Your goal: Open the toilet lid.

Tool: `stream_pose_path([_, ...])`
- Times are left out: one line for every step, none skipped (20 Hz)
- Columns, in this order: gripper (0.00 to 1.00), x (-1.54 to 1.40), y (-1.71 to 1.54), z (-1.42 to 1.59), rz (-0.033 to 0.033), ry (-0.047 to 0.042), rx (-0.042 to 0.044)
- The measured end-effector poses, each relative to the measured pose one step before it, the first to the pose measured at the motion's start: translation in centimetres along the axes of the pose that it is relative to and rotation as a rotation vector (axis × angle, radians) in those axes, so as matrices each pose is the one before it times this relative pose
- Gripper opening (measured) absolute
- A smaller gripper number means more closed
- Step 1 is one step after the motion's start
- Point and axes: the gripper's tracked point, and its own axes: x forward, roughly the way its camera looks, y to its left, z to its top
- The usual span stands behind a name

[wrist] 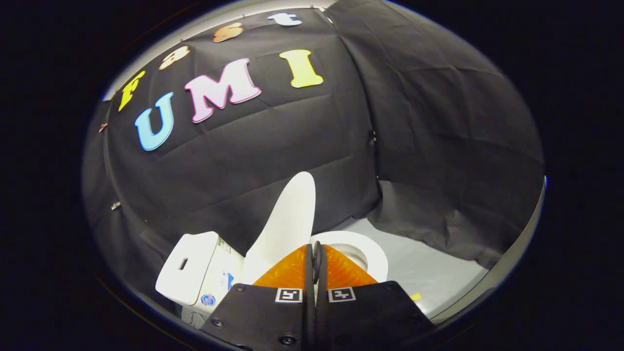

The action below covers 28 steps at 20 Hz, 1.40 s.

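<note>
A white toilet stands on the floor just ahead of me. Its lid (287,219) is raised and stands nearly upright, leaning toward the tank (192,265), just beyond and left of my fingers. The seat ring (373,253) and bowl opening lie uncovered beyond the right finger. My gripper (316,256) is shut, the two fingers pressed together with nothing visible between them. The fingers hide the lower part of the lid and the near part of the seat.
Black cloth walls close in behind and to the right of the toilet. Pale grey floor (429,273) extends to the right of the bowl, with a small yellow mark (415,296) on it.
</note>
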Motion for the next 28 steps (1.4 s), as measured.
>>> stream_pose_path([0.05, 0.231, 1.38, -0.146, 0.0015, -0.01087, -0.02361])
stream_pose_path([0.05, -0.349, 0.677, 0.106, 0.00094, -0.00922, -0.0249])
stream_pose_path([0.05, -0.342, 0.906, 0.361, 0.00207, -0.0108, -0.02445])
stream_pose_path([0.05, -0.364, 1.026, 0.422, 0.0065, -0.01286, -0.02538])
stream_pose_path([0.05, -0.312, 0.943, 0.311, 0.00743, -0.01148, -0.02486])
stream_pose_path([0.05, -0.261, 1.054, 0.381, 0.00756, -0.00798, -0.02347])
stream_pose_path([0.05, -0.33, 1.11, 0.194, 0.00763, -0.00714, -0.02557])
stream_pose_path([0.05, -0.243, 1.062, 0.314, 0.00712, -0.00634, -0.02967])
stream_pose_path([0.05, -0.34, 1.072, 0.353, 0.00661, -0.00626, -0.02909])
stream_pose_path([0.05, -0.249, 1.075, 0.324, 0.0075, -0.00748, -0.0268])
stream_pose_path([0.05, -0.216, 1.002, 0.398, 0.00451, -0.01298, -0.01879])
stream_pose_path([0.05, -0.261, 0.93, 0.354, 0.0061, -0.01047, -0.00963])
stream_pose_path([0.05, -0.19, 0.926, 0.314, 0.00536, -0.01034, -0.00624])
stream_pose_path([0.05, -0.181, 1.024, 0.34, 0.00893, -0.00777, -0.00997])
stream_pose_path([0.05, -0.176, 0.858, 0.281, 0.01161, -0.00466, -0.01599])
stream_pose_path([0.05, -0.274, 1.154, 0.275, 0.01113, -0.00428, -0.0212])
stream_pose_path([0.05, -0.059, 1.205, 0.205, 0.00949, -0.00759, -0.0243])
stream_pose_path([0.05, -0.123, 1.029, 0.265, 0.00569, -0.00475, -0.02444])
stream_pose_path([0.05, -0.194, 0.912, 0.246, 0.00535, -0.0028, -0.01631])
stream_pose_path([0.05, -0.186, 0.967, 0.256, 0.00743, -0.00247, -0.00805])
stream_pose_path([0.05, -0.016, 1.039, 0.295, 0.01395, -0.00132, -0.00098])
stream_pose_path([0.05, -0.18, 1.0, 0.163, 0.01456, -0.00105, -0.00096])
stream_pose_path([0.05, 0.001, 0.89, 0.075, 0.01194, 0.00121, -0.00705])
stream_pose_path([0.05, -0.095, 0.957, -0.015, 0.00929, 0.00093, -0.01463])
stream_pose_path([0.05, -0.14, 0.79, 0.085, 0.00999, -0.00071, -0.0156])
stream_pose_path([0.05, -0.036, 1.043, 0.179, 0.01332, -0.00157, -0.01391])
stream_pose_path([0.05, -0.045, 1.09, 0.133, 0.01629, -0.00096, -0.01165])
stream_pose_path([0.05, -0.008, 0.979, 0.121, 0.01821, -0.00073, -0.01112])
